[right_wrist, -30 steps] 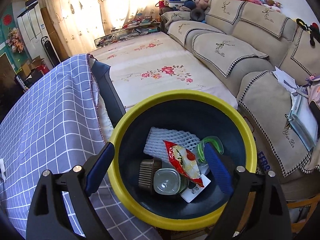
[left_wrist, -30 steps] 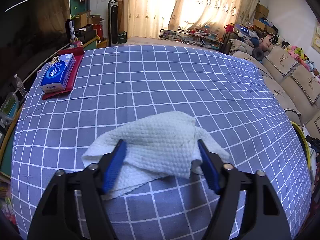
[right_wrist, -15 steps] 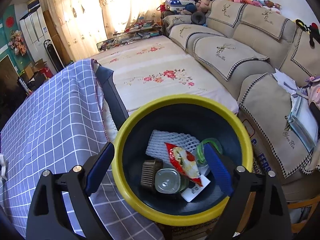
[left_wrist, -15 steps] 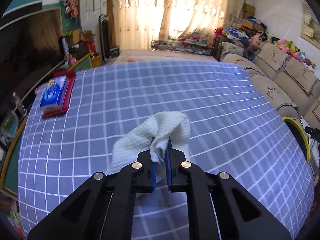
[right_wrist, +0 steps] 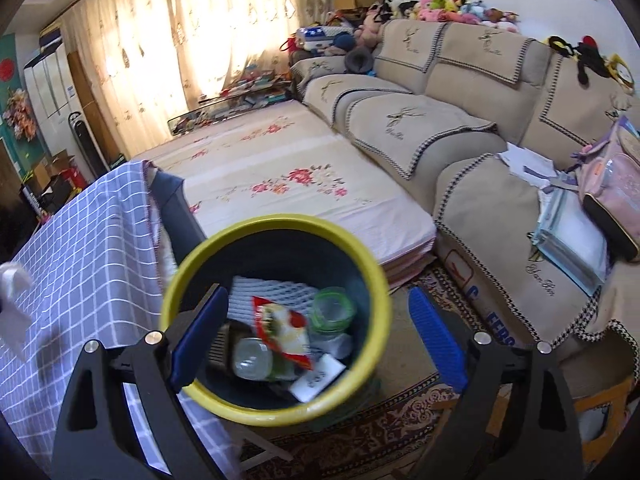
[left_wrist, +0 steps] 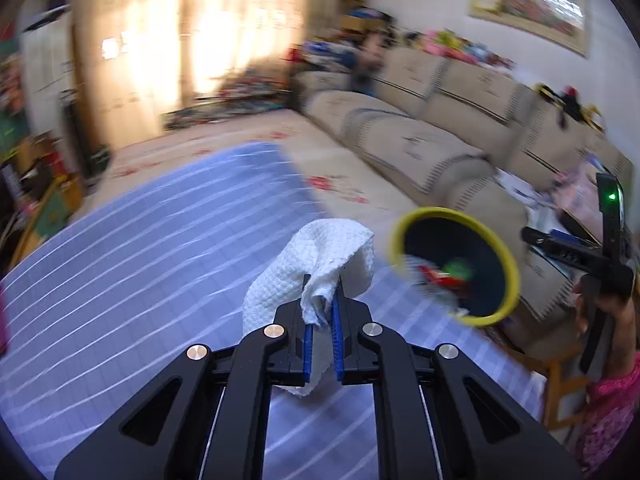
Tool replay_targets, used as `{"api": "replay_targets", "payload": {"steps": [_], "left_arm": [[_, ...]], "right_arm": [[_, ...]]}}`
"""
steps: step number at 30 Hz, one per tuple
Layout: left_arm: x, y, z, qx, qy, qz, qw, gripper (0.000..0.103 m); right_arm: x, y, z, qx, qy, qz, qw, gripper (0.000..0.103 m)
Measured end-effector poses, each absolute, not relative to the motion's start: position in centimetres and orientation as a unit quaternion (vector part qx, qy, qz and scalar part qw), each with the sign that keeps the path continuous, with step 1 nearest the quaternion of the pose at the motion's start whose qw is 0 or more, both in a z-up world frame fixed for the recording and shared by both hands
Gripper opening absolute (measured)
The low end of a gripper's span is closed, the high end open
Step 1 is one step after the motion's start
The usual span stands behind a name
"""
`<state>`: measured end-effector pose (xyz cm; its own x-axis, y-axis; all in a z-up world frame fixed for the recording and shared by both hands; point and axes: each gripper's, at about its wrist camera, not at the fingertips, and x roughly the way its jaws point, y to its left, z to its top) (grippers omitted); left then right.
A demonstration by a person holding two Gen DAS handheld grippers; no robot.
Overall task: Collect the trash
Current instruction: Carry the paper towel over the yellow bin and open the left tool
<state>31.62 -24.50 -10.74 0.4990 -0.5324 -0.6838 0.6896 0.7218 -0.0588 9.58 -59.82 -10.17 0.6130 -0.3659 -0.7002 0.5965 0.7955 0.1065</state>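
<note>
Since the earlier frames, the left tongs have closed on the white paper towel, which was lying flat on the checked counter, and have lifted and carried it toward the yellow-rimmed bin. In the left wrist view the background is now blurred. The towel is clenched between the blue pads; most of it stands up in front of the tips in a loose fold, and a smaller part hangs below the jaws. It no longer rests on the counter. I think it is pinched near its middle so that the whole soft sheet comes up in one piece.

The right tongs are released, with wide jaws and nothing between the pads. They hover above the bin, which stands just beside the counter edge and already holds a red snack wrapper, a white foam net and some plastic containers. In the right wrist view the towel shows blurred at the left edge, above the cloth. The bin is near, ahead and to the right of the towel, so the drop is probably the next step; the towel is not yet over the opening.
</note>
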Motion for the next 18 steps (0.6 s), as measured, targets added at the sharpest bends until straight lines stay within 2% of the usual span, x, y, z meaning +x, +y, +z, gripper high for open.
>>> {"api": "replay_targets", "payload": {"steps": [9, 16, 18], "left_arm": [[30.9, -41.6, -14.3, 0.151, 0.413, -0.443, 0.781, 0.008], [31.9, -48.5, -17.2, 0.158, 0.444, -0.447, 0.760, 0.009], [32.1, -49.9, -17.9, 0.163, 0.448, -0.445, 0.758, 0.014]], "right_arm": [[4.4, -63.9, -9.8, 0.192, 0.323, -0.295, 0.878, 0.088], [2.7, -66.1, -10.5, 0.212, 0.321, -0.305, 0.871, 0.088], [2.5, -66.3, -10.6, 0.215, 0.323, -0.304, 0.870, 0.088]]}}
